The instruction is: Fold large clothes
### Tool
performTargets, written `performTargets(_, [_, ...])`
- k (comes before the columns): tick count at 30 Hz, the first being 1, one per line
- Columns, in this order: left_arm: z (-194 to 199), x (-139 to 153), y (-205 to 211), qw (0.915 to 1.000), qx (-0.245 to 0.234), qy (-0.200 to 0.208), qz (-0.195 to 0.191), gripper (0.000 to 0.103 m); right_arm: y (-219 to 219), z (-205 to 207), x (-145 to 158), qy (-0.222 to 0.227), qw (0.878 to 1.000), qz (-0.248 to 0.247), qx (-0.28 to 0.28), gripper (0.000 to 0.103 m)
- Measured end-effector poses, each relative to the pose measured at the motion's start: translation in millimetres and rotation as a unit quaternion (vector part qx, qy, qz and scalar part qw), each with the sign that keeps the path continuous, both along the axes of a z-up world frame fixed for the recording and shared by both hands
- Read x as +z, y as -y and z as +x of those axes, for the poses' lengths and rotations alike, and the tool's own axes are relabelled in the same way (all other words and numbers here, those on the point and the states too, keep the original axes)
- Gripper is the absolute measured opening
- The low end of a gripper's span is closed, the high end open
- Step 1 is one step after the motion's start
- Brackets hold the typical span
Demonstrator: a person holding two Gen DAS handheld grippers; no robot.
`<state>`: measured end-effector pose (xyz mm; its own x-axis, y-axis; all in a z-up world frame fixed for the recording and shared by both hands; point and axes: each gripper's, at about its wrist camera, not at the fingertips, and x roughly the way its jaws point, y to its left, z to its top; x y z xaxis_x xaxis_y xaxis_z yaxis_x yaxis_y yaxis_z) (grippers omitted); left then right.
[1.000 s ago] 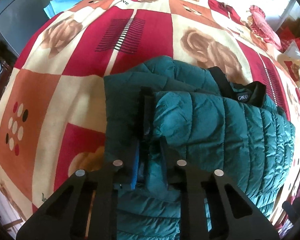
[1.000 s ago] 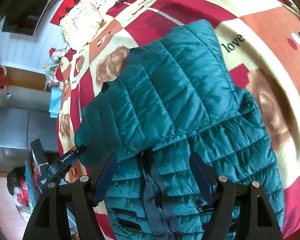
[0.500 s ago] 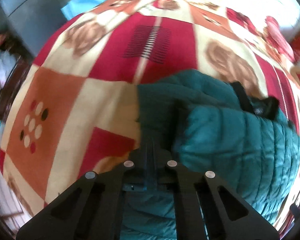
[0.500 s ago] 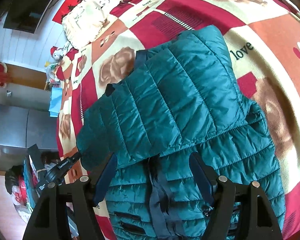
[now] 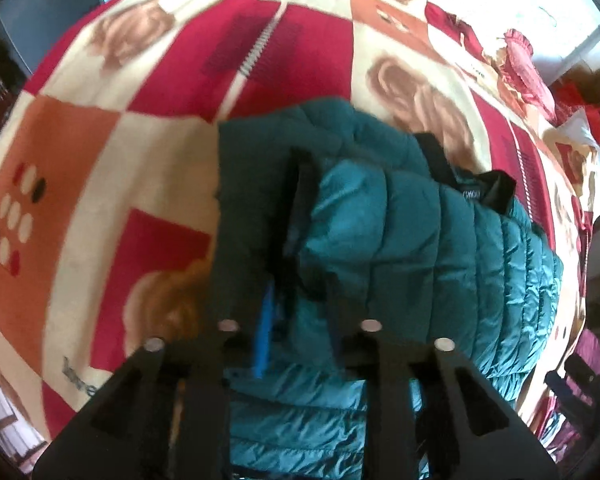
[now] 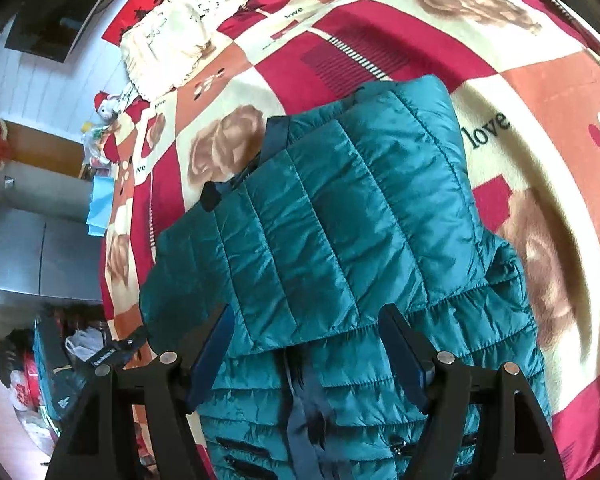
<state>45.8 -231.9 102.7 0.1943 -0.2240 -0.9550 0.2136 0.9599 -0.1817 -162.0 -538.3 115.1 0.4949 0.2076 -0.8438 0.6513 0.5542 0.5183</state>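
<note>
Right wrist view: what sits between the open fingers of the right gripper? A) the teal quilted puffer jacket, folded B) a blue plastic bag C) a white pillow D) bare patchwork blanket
A: the right gripper hangs open over the teal quilted puffer jacket, whose folded-over panel edge and dark zipper strip lie between the fingers; the red, cream and orange patchwork blanket shows only around the jacket.

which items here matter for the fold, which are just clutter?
Job:
- teal quilted puffer jacket, partly folded
- left gripper
- right gripper, open over the jacket

Lying about:
- red and cream patchwork blanket
- cream fringed pillow
- light blue cloth
</note>
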Motion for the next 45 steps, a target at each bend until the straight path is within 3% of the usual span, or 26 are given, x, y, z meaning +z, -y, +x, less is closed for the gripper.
performTargets(3, [2, -15, 3, 0.9998, 0.018, -0.011, 0.003, 0.036, -1, -4, -3, 0.000, 1.000, 0.005, 0.000, 0.072])
performTargets(6, [5, -22, 6, 0.9995, 0.020, -0.020, 0.012, 0.036, -1, -7, -5, -0.002, 1.000, 0.008, -0.003, 0.072])
performTargets(8, [4, -20, 13, 0.9995, 0.001, -0.013, 0.028, 0.014, 0, -9, -7, -0.004, 1.000, 0.009, -0.006, 0.072])
performTargets(9, [4, -17, 18, 0.9993, -0.014, -0.012, 0.032, 0.008, 1, -10, -7, -0.006, 1.000, 0.010, -0.009, 0.072])
performTargets(15, [17, 12, -1, 0.9998, 0.001, 0.015, 0.016, 0.004, 4, -5, 2, 0.006, 1.000, 0.006, -0.009, 0.072])
performTargets(18, [24, 6, -15, 0.9995, 0.012, 0.006, 0.030, 0.004, 4, 3, 8, 0.017, 1.000, 0.000, -0.004, 0.072])
performTargets(22, [19, 1, -16, 0.9998, 0.007, -0.007, 0.016, 0.005, 2, 26, 9, 0.003, 0.999, -0.037, 0.022, 0.072])
performTargets(25, [13, 14, -19, 0.9996, 0.025, -0.009, 0.005, 0.006, 9, 51, 7, -0.018, 0.994, -0.102, 0.045, 0.072])
performTargets(29, [6, 39, -19, 0.9970, 0.058, 0.052, -0.001, 0.011, 28, 72, -10, -0.057, 0.983, -0.163, 0.060, 0.071])
performTargets(31, [6, 44, -15, 0.9959, 0.057, 0.070, -0.004, 0.011, 37, 81, -29, -0.082, 0.980, -0.167, 0.067, 0.071])
performTargets(34, [8, 42, -5, 0.9963, 0.047, 0.071, 0.010, 0.011, 42, 93, -65, -0.119, 0.977, -0.151, 0.095, 0.071])
performTargets(36, [8, 40, 0, 0.9967, 0.039, 0.070, 0.015, 0.011, 38, 98, -75, -0.125, 0.972, -0.168, 0.111, 0.073])
performTargets(39, [4, 35, 11, 0.9970, 0.019, 0.069, 0.029, 0.011, 36, 99, -66, -0.129, 0.969, -0.171, 0.123, 0.076])
performTargets(45, [2, 8, 33, 0.9941, -0.021, 0.078, 0.073, 0.011, 15, 64, -9, -0.061, 0.970, -0.207, 0.115, 0.075])
